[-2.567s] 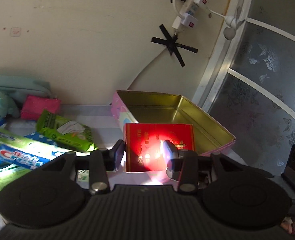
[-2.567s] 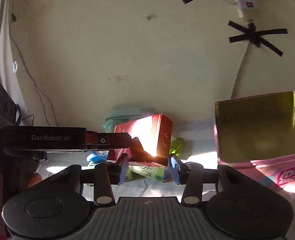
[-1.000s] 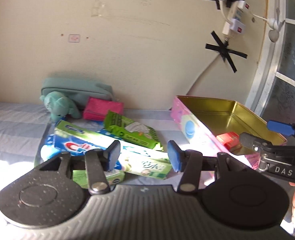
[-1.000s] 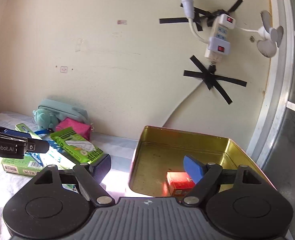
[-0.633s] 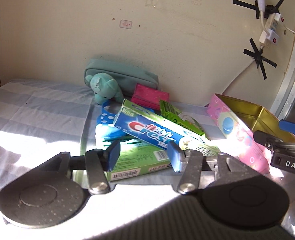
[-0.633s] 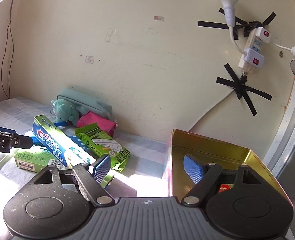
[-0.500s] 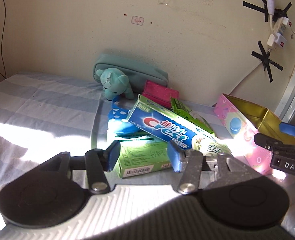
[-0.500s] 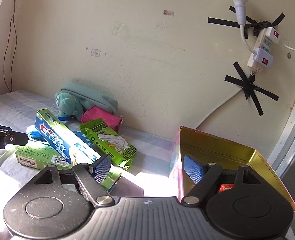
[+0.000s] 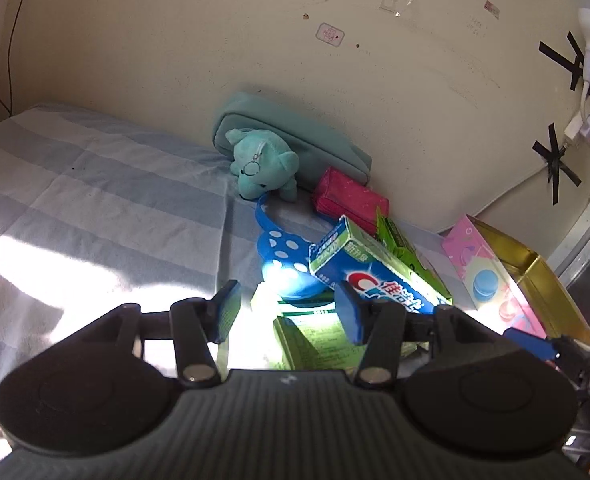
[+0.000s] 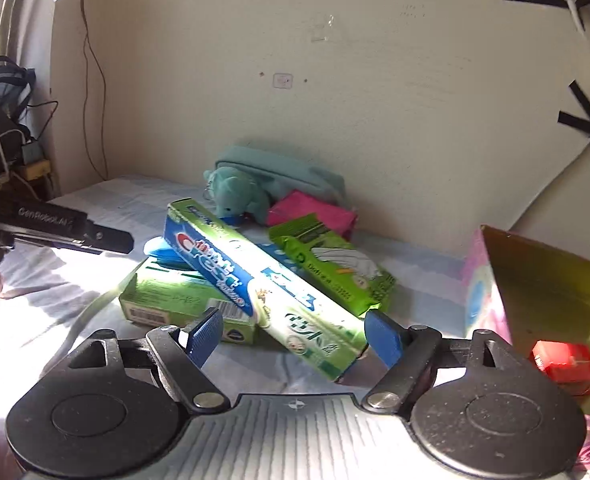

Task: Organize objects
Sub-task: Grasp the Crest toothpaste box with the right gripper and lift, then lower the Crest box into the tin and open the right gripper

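A Crest toothpaste box lies across a green box and a blue spotted item on the striped bedsheet. It also shows in the left wrist view. My right gripper is open, its fingers either side of the toothpaste box's near end. My left gripper is open and empty over the left edge of the pile. A red box lies inside the pink-sided gold tin.
A green wipes pack, a pink pouch, a teal plush and a teal case sit against the wall. The tin stands right of the pile. Cables and a power strip hang on the wall.
The red box has been let go into the tin. Both grippers have swung left from the tin to the pile, and the right gripper now stands close over the toothpaste box.
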Demonstrator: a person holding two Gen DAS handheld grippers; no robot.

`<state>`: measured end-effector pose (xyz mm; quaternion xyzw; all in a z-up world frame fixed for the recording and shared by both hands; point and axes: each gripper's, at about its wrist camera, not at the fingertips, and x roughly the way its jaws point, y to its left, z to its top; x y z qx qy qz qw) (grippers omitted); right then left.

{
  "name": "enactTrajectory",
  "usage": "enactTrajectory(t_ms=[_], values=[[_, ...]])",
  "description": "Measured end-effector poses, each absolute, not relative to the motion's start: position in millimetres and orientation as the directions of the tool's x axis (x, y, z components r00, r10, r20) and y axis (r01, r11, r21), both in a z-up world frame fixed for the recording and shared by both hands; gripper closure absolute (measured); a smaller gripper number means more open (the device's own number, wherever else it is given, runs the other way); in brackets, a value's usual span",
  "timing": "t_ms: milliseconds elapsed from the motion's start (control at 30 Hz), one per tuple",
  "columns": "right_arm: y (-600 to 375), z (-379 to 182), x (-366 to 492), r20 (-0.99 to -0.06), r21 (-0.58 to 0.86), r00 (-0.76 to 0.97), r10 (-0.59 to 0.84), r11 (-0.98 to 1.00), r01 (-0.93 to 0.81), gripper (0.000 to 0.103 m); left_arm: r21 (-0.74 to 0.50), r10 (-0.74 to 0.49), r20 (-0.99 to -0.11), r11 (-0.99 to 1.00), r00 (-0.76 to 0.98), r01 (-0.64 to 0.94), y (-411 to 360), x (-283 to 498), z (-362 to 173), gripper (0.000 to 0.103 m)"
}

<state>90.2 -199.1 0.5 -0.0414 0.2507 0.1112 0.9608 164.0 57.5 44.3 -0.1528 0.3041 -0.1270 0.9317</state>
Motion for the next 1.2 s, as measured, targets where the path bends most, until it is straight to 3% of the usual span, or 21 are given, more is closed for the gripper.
enactTrajectory(t_ms=[67,133,200,367,400,433,633,833,1033,1200], values=[[-201,-5,97,-0.494,0.017,0.845,0.205,0.974,-0.226,0.036,-0.363,-0.335,-0.519,0.919,0.786,0.152,53,175,49,0.042],[-202,-8,101,-0.486,0.007,0.854,0.185,0.978,-0.208,0.036,-0.332,-0.325,-0.497,0.928,0.805,0.169,45,183,54,0.021],[-203,-14,105,-0.495,-0.021,0.855,0.155,0.982,-0.19,0.035,-0.303,-0.328,-0.477,0.932,0.815,0.197,36,189,57,0.018],[-212,-30,123,-0.547,0.034,0.819,0.171,0.983,-0.182,0.033,-0.296,-0.366,-0.495,0.924,0.788,0.243,17,209,53,0.023],[-212,-33,126,-0.557,0.048,0.811,0.179,0.982,-0.184,0.033,-0.296,-0.377,-0.501,0.921,0.779,0.255,14,211,50,0.037],[-214,-37,129,-0.566,0.063,0.802,0.189,0.98,-0.187,0.034,-0.31,-0.408,-0.503,0.908,0.762,0.282,12,212,45,0.043],[-221,-38,128,-0.554,0.126,0.801,0.228,0.974,-0.19,0.043,-0.309,-0.402,-0.467,0.909,0.787,0.28,10,188,56,0.046],[-205,-9,97,-0.471,0.014,0.863,0.181,0.98,-0.197,0.044,-0.209,-0.367,-0.373,0.928,0.852,0.308,-7,150,93,0.046],[-241,31,77,-0.407,-0.047,0.91,0.083,0.993,-0.111,0.045,-0.213,-0.466,-0.322,0.884,0.824,0.416,-66,158,125,0.046],[-319,54,62,-0.377,-0.09,0.924,-0.059,0.996,0.027,0.046,-0.224,-0.585,-0.308,0.811,0.75,0.541,-162,177,129,0.046]])
